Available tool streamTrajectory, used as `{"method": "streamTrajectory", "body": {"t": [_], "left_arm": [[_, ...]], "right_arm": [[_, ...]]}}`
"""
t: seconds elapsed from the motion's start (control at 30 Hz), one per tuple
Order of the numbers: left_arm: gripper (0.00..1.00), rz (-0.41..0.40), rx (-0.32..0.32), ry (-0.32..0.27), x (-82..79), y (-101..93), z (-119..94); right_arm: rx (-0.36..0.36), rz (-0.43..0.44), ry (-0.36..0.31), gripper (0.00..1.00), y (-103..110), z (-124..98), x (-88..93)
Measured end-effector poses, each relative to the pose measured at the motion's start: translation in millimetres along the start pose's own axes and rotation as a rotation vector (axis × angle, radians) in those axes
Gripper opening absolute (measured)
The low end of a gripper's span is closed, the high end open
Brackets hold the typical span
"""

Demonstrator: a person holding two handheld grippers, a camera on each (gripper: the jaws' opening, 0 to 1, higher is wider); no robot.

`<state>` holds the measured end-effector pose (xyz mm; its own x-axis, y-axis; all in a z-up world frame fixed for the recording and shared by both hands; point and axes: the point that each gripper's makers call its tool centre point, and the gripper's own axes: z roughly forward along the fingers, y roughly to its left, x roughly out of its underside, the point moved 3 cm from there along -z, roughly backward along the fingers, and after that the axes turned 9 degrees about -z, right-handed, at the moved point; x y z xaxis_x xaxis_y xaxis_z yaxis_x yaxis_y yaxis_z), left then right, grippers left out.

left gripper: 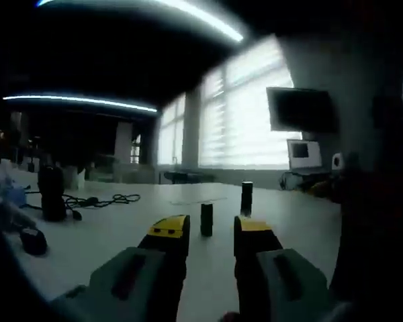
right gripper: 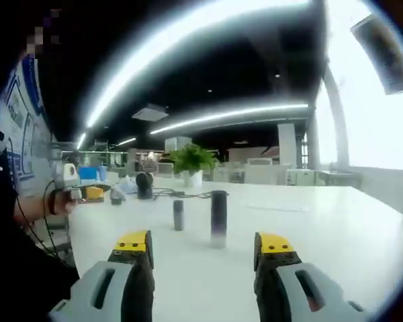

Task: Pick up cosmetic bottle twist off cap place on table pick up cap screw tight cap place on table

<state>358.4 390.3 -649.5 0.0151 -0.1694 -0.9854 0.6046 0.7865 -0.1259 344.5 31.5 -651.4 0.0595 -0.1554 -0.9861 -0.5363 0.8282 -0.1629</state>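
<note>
Mid-frame on the table (right gripper: 322, 235), the cap (right gripper: 178, 215) stands left of the bottle (right gripper: 218, 218), apart. Both the left gripper (left gripper: 211, 231) and right gripper (right gripper: 205, 248) are wide open, holding nothing. Approach the bottle low, jaws straddling it squarely before closing.

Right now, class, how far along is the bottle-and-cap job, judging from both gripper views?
Either nothing has begun or everything is finished; these pictures cannot say which. The tall bottle and a shorter dark piece, possibly its cap, stand upright and apart on the white table. Nothing is in hand: the left gripper and right gripper are both open and empty, short of the bottle.
</note>
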Motion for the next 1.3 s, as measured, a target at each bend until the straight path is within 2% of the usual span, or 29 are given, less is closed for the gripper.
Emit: {"method": "streamTrajectory", "body": {"t": [0.1,0.23,0.33,0.37,0.43,0.5,0.57,0.67,0.73,0.87,1.17,1.3], "left_arm": [[0.24,-0.006,0.001,-0.006,0.0,0.3,-0.4],[0.24,-0.025,-0.019,0.011,2.0,3.8,-0.1],[0.29,-0.026,-0.022,0.016,2.5,3.5,0.9],[0.33,-0.014,-0.016,0.008,1.1,2.8,1.5],[0.36,0.012,-0.012,0.011,0.2,0.7,2.3],[0.40,0.057,-0.003,-0.015,-3.9,-0.3,3.0],[0.40,0.076,-0.002,0.001,-1.7,-1.6,4.4],[0.41,0.065,-0.006,0.020,1.6,-1.5,5.9],[0.40,0.016,-0.022,0.044,5.2,-0.4,5.8],[0.39,0.007,-0.022,0.057,7.9,-1.1,5.0],[0.38,0.057,0.007,-0.008,0.3,-1.0,7.5],[0.37,0.058,0.023,0.008,3.7,-3.3,8.7]], "right_arm": [[-0.005,-0.001,0.005,0.54,2.6,0.3,1.8],[-0.007,-0.008,0.011,0.54,4.3,-0.4,2.9],[-0.005,-0.010,0.011,0.54,3.9,-1.6,2.3],[-0.004,-0.010,0.010,0.54,3.5,-1.9,1.9],[-0.002,-0.010,0.011,0.54,2.7,-2.4,1.9],[-0.001,-0.007,0.009,0.54,2.6,-2.5,1.6],[-0.002,-0.006,0.008,0.53,3.4,-2.4,1.4],[0.008,-0.018,-0.001,0.52,3.9,-2.5,-2.4],[0.009,-0.012,-0.009,0.52,3.5,-2.3,-5.0],[0.001,-0.015,-0.013,0.52,6.2,-0.5,-7.6],[-0.011,-0.025,-0.018,0.52,11.6,3.1,-8.9],[-0.014,-0.035,-0.019,0.51,15.8,5.7,-9.4]]}}
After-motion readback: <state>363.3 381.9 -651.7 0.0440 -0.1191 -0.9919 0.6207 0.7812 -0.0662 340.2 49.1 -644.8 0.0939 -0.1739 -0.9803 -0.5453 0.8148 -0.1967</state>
